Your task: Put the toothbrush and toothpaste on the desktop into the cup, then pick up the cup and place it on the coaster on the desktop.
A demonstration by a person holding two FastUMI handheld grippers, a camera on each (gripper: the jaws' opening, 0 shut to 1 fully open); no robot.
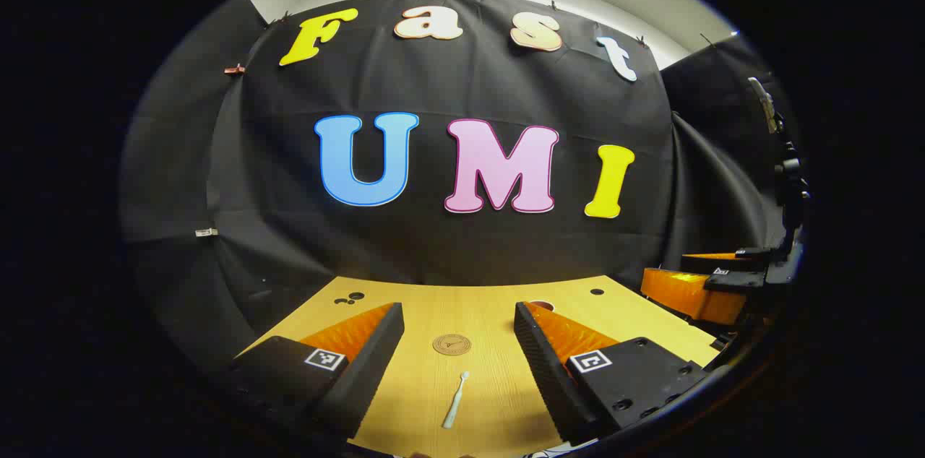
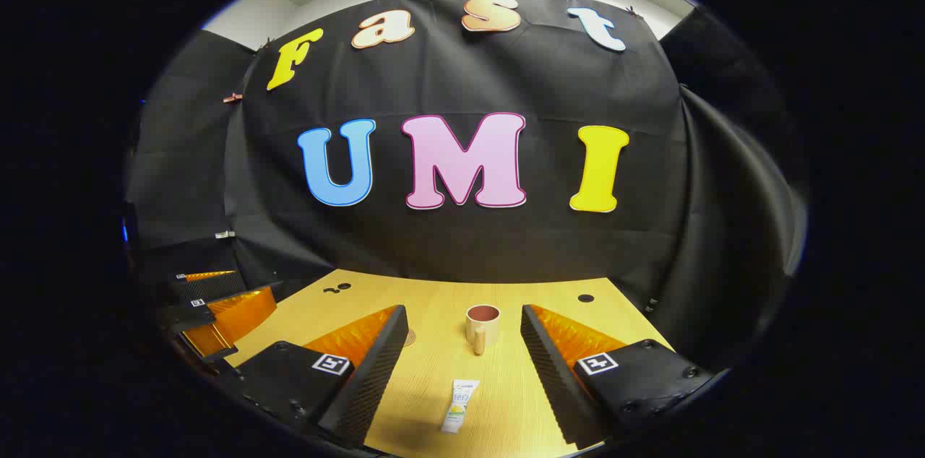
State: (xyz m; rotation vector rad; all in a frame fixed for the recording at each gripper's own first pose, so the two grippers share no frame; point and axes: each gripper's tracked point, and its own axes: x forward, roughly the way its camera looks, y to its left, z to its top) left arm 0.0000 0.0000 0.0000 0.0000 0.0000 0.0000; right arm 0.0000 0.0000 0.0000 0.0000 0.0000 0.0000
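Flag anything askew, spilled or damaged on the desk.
Nothing stands out. The cup stands upright, the toothpaste and toothbrush lie flat on the desktop, and the coaster sits bare.

A pale toothbrush (image 1: 456, 400) lies flat near a round brown coaster (image 1: 452, 344), while a white toothpaste tube (image 2: 460, 406) lies before the upright beige cup (image 2: 482, 325).
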